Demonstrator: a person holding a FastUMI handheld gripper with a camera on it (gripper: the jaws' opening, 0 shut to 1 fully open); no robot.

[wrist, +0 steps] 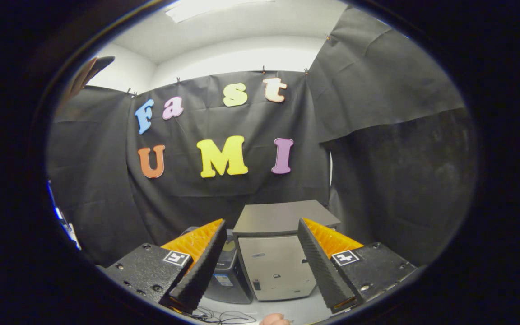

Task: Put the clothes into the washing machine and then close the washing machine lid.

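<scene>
The washing machine (276, 266) is a small boxy unit, pale grey on its front face and capped by a darker grey flat top that overhangs the front slightly. The top lies flat and level on the body. The front panel is plain apart from a few small dark marks, one low near its left corner and one on its right edge; what they are is too small to tell. The machine stands on a light table (300, 309), and it shows in the gap between the two fingers and just beyond their tips.

Touching or just beside the washing machine's left side is a darker, lower box (228, 275) with small labels on its front, partly hidden behind the left finger. In front of the washing machine, on the table, thin dark cables (217, 316) lie in loose loops, and a small pinkish rounded shape (274, 319) shows at the near edge; what it is cannot be told.

The gripper (262, 246) hangs in front of the washing machine with its fingers spread wide apart, nothing between them. Each finger has a black ribbed inner pad and an orange ridged back. Behind the washing machine hangs the booth's black cloth wall (391, 180).
</scene>
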